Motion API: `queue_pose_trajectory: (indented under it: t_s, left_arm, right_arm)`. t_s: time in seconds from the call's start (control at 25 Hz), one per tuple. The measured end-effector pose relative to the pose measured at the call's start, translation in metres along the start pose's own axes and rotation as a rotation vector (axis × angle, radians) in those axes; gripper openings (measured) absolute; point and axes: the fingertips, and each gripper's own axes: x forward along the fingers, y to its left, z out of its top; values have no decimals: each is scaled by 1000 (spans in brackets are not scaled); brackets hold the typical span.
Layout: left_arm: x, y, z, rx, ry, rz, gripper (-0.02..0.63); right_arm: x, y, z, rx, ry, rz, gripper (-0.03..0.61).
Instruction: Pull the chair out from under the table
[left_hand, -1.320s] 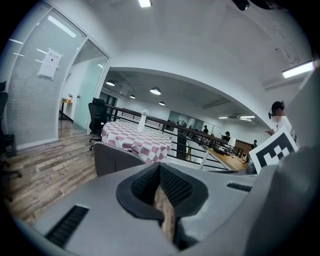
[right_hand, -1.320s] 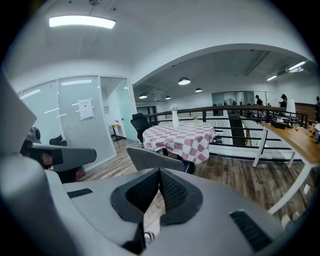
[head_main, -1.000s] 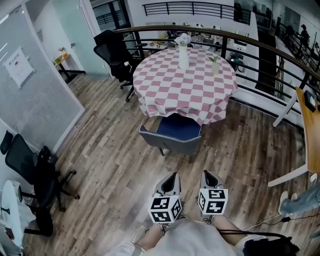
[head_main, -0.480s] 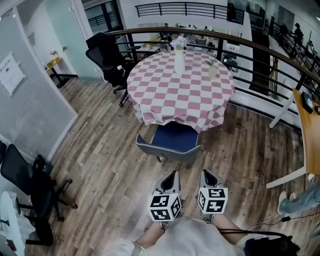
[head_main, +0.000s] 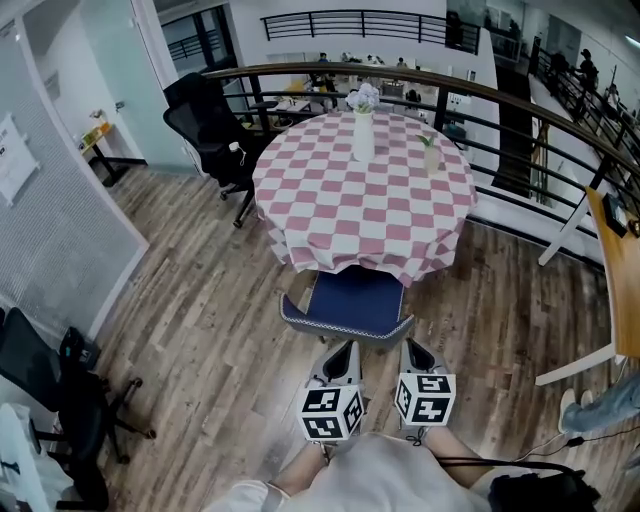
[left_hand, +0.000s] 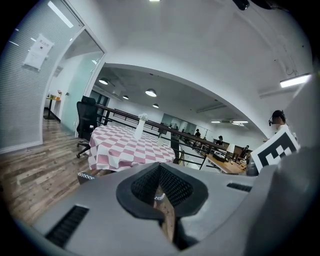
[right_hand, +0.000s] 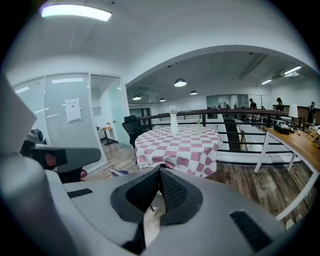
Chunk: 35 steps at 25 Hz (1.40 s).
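Observation:
A chair with a blue seat (head_main: 352, 300) and a grey back rim (head_main: 340, 333) stands half tucked under the round table (head_main: 365, 200), which has a pink-and-white checked cloth. My left gripper (head_main: 343, 350) and right gripper (head_main: 414, 350) are held side by side just on the near side of the chair's back, both shut and holding nothing. I cannot tell whether either one touches the rim. In the left gripper view the left gripper (left_hand: 159, 167) has its jaws together, with the chair's edge (left_hand: 86, 176) low on the left. In the right gripper view the right gripper (right_hand: 159, 172) points at the table (right_hand: 180, 145).
A white vase with flowers (head_main: 363, 135) and a small glass (head_main: 431, 155) stand on the table. A black office chair (head_main: 215, 125) is behind it on the left, another (head_main: 60, 390) at the near left. A curved railing (head_main: 520, 100) runs behind, and a wooden desk (head_main: 620, 270) is on the right.
Both grippers have come forward together towards the chair, which now lies much nearer to their tips. The chair stays under the table, and both grippers stay shut.

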Motion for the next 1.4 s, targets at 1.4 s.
queue_pose_trajectory:
  t_s: [1.4]
  left_arm:
    - [40,87,-2,-78,68,66,3]
  right_arm:
    - [67,23,8,-3,94,23,17]
